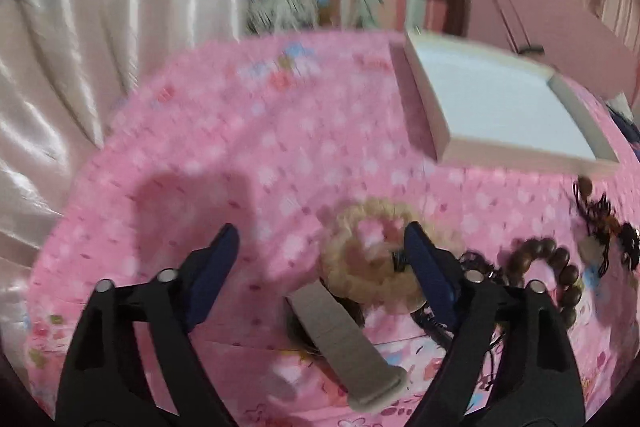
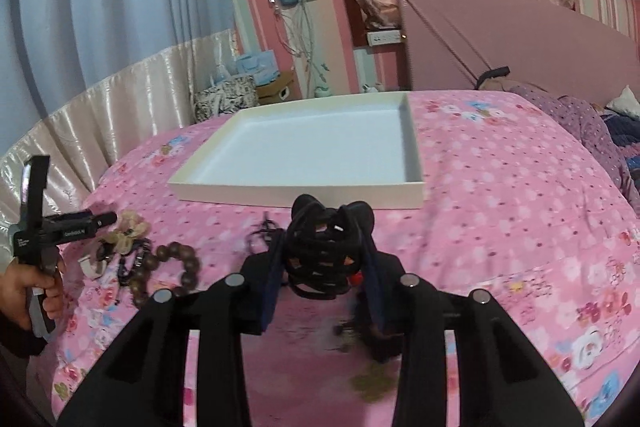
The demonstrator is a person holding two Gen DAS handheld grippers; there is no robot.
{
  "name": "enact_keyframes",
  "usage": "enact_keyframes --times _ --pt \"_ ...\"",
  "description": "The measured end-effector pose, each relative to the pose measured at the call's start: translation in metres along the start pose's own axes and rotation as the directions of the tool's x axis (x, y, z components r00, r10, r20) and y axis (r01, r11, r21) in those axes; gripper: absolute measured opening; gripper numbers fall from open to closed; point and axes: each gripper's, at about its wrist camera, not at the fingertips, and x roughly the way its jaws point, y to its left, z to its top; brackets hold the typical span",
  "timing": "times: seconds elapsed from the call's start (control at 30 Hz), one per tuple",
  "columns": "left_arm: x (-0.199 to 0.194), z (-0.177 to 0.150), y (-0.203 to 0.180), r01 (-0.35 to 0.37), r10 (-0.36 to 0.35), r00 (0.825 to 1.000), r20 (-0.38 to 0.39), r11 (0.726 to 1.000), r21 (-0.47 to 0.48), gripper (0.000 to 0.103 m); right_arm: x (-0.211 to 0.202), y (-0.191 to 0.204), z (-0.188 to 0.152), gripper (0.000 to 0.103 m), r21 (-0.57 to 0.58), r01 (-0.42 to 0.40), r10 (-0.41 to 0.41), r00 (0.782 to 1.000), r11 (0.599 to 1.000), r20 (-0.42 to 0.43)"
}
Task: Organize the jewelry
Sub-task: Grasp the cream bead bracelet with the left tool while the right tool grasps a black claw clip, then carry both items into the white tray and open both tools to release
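In the left wrist view my left gripper [image 1: 320, 235] stands open over the pink bedspread. Its right finger overlaps a cream beaded bracelet [image 1: 372, 255], which lies partly between the jaws; the pads do not press it. A grey strap [image 1: 344, 339] lies just below. A dark brown bead bracelet [image 1: 560, 275] and a black corded piece [image 1: 600, 223] lie to the right. In the right wrist view my right gripper [image 2: 326, 243] is shut on a tangled bundle of black cord [image 2: 320, 255], in front of the empty white tray [image 2: 296, 193].
A hand [image 2: 24, 283] holds the left gripper [image 2: 110, 218] at the far left of the right wrist view, beside the cream bracelet [image 2: 128, 227] and brown beads [image 2: 176, 263]. Shiny bed skirting and curtains stand behind; a pink headboard [image 2: 520, 39] and purple bedding are at right.
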Motion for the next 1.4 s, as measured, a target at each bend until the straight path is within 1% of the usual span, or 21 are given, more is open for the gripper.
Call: enact_keyframes --times 0.03,0.07,0.1,0.13,0.17,0.2,0.23,0.27,0.3,0.4,0.47,0.6,0.83,1.0,1.1,1.17,1.23,1.3,1.37,1.4 --pt "0.009 -0.002 -0.002 -0.006 0.006 0.999 -0.035 1.000 0.018 0.069 0.001 -0.004 0.000 0.037 0.002 0.001 -0.001 1.000 1.000 -0.002" --pt "0.014 -0.004 -0.004 -0.003 0.004 0.999 -0.053 0.999 0.032 0.062 0.001 -0.009 0.000 0.037 0.008 0.005 -0.005 1.000 1.000 -0.003" --pt "0.020 -0.006 -0.006 0.005 -0.002 0.998 -0.067 0.999 0.045 0.061 0.001 -0.014 0.001 0.037 0.016 0.004 -0.004 1.000 1.000 -0.003" --pt "0.024 -0.007 -0.008 -0.004 0.008 0.997 -0.071 0.998 0.057 0.059 0.002 -0.017 0.002 0.037 0.021 0.002 -0.002 1.000 1.000 -0.004" --pt "0.025 -0.007 -0.009 -0.010 0.014 0.998 -0.066 0.998 0.061 0.055 0.003 -0.019 0.001 0.037 0.023 0.005 -0.005 1.000 1.000 -0.004" --pt "0.026 -0.006 -0.009 -0.004 0.008 0.998 -0.062 0.998 0.061 0.042 0.003 -0.021 0.001 0.037 0.027 0.006 -0.006 1.000 1.000 -0.003" --pt "0.026 -0.005 -0.009 0.010 -0.006 0.998 -0.063 0.998 0.057 0.034 0.003 -0.022 0.001 0.037 0.028 0.005 -0.005 1.000 1.000 -0.002" --pt "0.026 -0.003 -0.008 0.013 -0.010 0.998 -0.058 0.998 0.053 0.016 0.003 -0.023 0.001 0.037 0.028 0.004 -0.004 1.000 1.000 -0.003" --pt "0.024 -0.001 -0.008 0.013 -0.010 0.999 -0.051 0.999 0.052 0.007 0.003 -0.023 0.001 0.037 0.027 0.003 -0.003 1.000 1.000 -0.002" --pt "0.010 0.009 -0.008 0.038 -0.037 0.999 -0.027 0.998 0.048 0.007 0.002 -0.021 -0.001 0.037 0.006 0.003 -0.003 1.000 1.000 0.000" --pt "-0.002 0.015 -0.010 0.037 -0.038 0.999 0.014 0.997 0.063 0.007 0.001 -0.020 0.000 0.037 0.001 0.001 -0.001 1.000 1.000 -0.001" --pt "-0.026 0.028 -0.009 0.065 -0.069 0.994 0.088 0.997 0.047 0.006 -0.008 -0.013 0.008 0.037 -0.031 0.004 -0.003 1.000 1.000 0.028" --pt "-0.068 0.050 -0.018 0.118 -0.125 0.971 0.202 0.992 0.046 0.006 -0.009 -0.002 0.031 0.037 -0.071 0.005 0.000 0.998 0.997 0.062" --pt "-0.085 0.067 -0.031 0.192 -0.197 0.952 0.233 0.980 0.045 0.006 0.002 0.000 0.045 0.037 -0.070 0.003 0.002 0.998 0.998 0.070" --pt "-0.081 0.072 -0.051 0.190 -0.202 0.949 0.241 0.979 0.069 0.006 0.014 -0.006 0.056 0.037 -0.047 -0.014 0.017 0.997 0.999 0.076" --pt "-0.075 0.076 -0.059 0.198 -0.211 0.947 0.242 0.977 0.078 0.006 0.018 -0.009 0.063 0.037 -0.034 -0.021 0.025 0.995 0.999 0.094" --pt "-0.062 0.080 -0.068 0.233 -0.243 0.942 0.231 0.970 0.067 0.006 0.025 -0.012 0.071 0.037 -0.028 -0.028 0.031 0.994 0.999 0.105" --pt "-0.049 0.083 -0.079 0.246 -0.252 0.941 0.225 0.968 0.055 0.006 0.031 -0.013 0.079 0.037 -0.029 -0.033 0.036 0.993 0.999 0.110" --pt "-0.036 0.086 -0.086 0.269 -0.270 0.936 0.226 0.962 0.035 0.006 0.040 -0.016 0.087 0.037 -0.039 -0.032 0.036 0.993 0.999 0.109" --pt "-0.031 0.085 -0.092 0.267 -0.267 0.936 0.228 0.963 0.032 0.006 0.044 -0.016 0.089 0.037 -0.044 -0.029 0.033 0.994 0.999 0.107"
